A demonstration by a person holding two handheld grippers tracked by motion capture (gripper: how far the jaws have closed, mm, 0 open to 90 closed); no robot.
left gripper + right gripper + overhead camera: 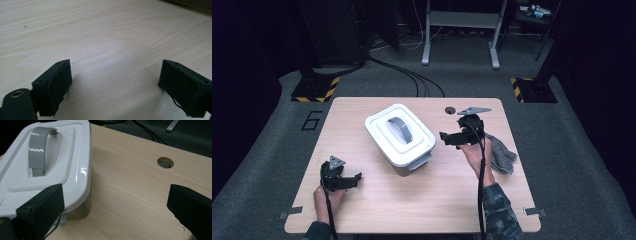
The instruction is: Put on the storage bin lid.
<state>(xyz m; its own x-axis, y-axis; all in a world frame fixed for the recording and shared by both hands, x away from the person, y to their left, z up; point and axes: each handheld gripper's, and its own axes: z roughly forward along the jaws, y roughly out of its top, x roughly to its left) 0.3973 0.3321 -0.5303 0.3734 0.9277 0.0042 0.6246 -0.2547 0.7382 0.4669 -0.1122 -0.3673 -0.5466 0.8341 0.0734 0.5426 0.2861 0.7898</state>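
A white box (400, 134) with a grey handle (399, 128) sits on the pale wood-grain table (412, 200), near black tongs (451, 138).

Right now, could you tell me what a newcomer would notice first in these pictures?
The white box with a grey handle on its lid sits mid-table, closed. The right gripper hovers open just beside it, while the left gripper waits open near the table's front left. A grey cloth lies crumpled behind the right hand.
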